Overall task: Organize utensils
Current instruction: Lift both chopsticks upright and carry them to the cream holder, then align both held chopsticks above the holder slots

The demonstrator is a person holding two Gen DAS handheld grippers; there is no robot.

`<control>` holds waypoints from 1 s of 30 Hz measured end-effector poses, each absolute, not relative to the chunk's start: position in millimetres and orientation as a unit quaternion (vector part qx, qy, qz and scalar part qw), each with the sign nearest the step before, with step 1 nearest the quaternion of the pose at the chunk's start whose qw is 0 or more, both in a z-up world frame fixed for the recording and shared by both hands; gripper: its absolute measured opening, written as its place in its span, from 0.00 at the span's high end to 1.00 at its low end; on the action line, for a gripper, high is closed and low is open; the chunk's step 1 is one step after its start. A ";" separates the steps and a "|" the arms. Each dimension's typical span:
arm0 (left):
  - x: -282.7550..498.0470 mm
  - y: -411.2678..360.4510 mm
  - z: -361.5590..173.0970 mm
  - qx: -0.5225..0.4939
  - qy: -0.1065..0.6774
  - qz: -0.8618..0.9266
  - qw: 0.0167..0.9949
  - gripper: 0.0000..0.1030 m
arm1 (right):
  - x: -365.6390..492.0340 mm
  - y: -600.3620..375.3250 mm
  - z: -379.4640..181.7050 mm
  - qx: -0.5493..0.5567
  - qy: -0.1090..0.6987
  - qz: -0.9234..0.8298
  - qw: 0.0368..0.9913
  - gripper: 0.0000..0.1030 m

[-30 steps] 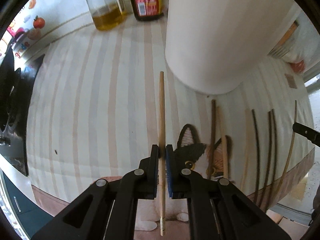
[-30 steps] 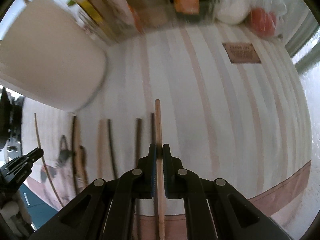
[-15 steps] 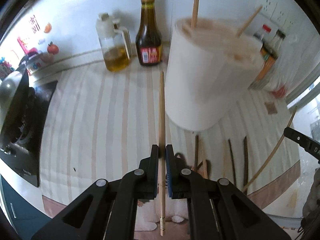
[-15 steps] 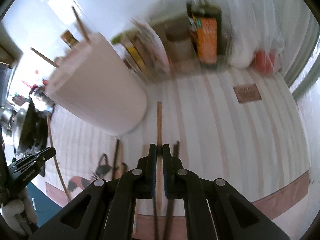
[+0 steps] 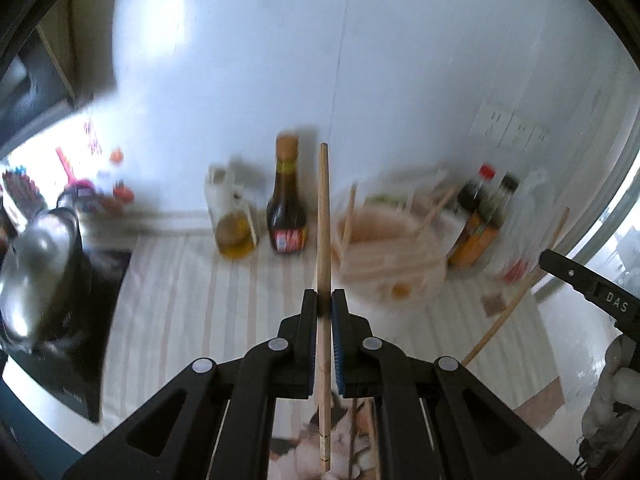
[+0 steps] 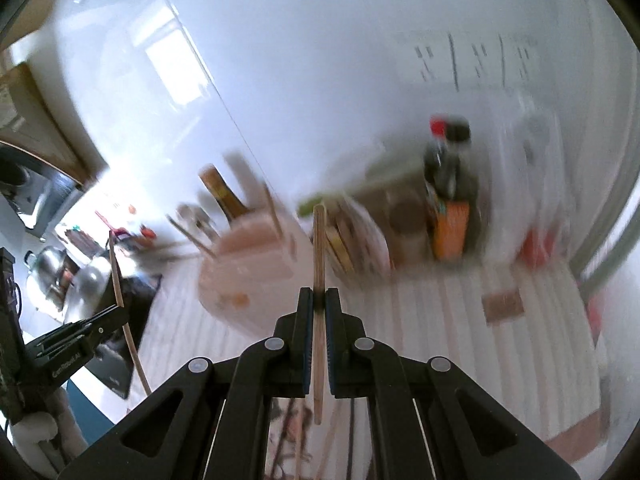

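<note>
My left gripper (image 5: pixel 324 303) is shut on a light wooden chopstick (image 5: pixel 323 216), held high above the striped cloth (image 5: pixel 192 304). My right gripper (image 6: pixel 315 300) is shut on another wooden chopstick (image 6: pixel 319 248), also lifted. The white utensil holder (image 5: pixel 390 254) stands ahead with several chopsticks sticking out; it also shows in the right wrist view (image 6: pixel 252 268). The right gripper with its chopstick shows at the right edge of the left wrist view (image 5: pixel 516 300). The left gripper shows at the left of the right wrist view (image 6: pixel 80 340). More chopsticks lie on the cloth below (image 6: pixel 288 428).
A dark sauce bottle (image 5: pixel 287 204) and an oil jug (image 5: pixel 234 224) stand at the wall. More bottles (image 5: pixel 476 220) and packets stand right of the holder. A steel pot (image 5: pixel 36 264) sits on the black stove at left.
Both grippers have risen and tilted up with their chopsticks. The holder's open top has come into view from above and looks farther away.
</note>
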State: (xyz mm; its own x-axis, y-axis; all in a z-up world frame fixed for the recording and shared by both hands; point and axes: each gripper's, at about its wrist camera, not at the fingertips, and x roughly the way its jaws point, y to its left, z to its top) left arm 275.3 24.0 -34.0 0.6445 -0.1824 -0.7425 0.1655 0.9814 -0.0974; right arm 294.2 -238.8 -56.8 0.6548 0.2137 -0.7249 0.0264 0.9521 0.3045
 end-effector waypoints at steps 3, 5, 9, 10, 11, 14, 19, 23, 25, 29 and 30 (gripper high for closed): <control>283.6 16.8 -10.2 -0.004 0.385 -0.099 0.917 0.96 | 306.2 -229.8 -25.6 0.125 0.388 0.058 0.912 0.95; 291.2 11.9 1.0 0.000 0.372 -0.099 0.923 0.96 | 315.7 -223.6 -7.3 0.111 0.372 0.060 0.919 0.95; 307.3 6.6 18.3 -0.006 0.356 -0.102 0.929 0.96 | 329.1 -214.3 18.0 0.101 0.349 0.063 0.930 0.95; 313.1 5.5 23.1 -0.010 0.353 -0.103 0.930 0.96 | 333.0 -212.8 23.6 0.103 0.343 0.064 0.932 0.95; 317.4 4.9 27.8 -0.012 0.349 -0.104 0.931 0.96 | 336.6 -211.1 28.1 0.102 0.339 0.064 0.933 0.95; 334.9 -0.7 40.1 -0.011 0.338 -0.102 0.935 0.96 | 352.4 -208.1 40.9 0.105 0.325 0.062 0.938 0.95; 365.5 -10.5 50.3 -0.010 0.328 -0.094 0.940 0.96 | 375.8 -209.8 50.0 0.115 0.310 0.054 0.942 0.95; 385.1 -19.1 49.1 -0.007 0.329 -0.089 0.940 0.96 | 395.4 -212.8 47.8 0.124 0.308 0.050 0.942 0.94; 394.8 -23.1 45.8 -0.008 0.329 -0.087 0.940 0.96 | 406.9 -213.4 44.3 0.131 0.308 0.049 0.941 0.94; 417.6 -31.0 32.8 -0.013 0.329 -0.081 0.941 0.96 | 426.9 -211.7 30.7 0.139 0.314 0.050 0.938 0.94; 422.6 -32.1 29.5 -0.016 0.329 -0.080 0.941 0.96 | 431.4 -210.4 26.2 0.139 0.316 0.050 0.937 0.94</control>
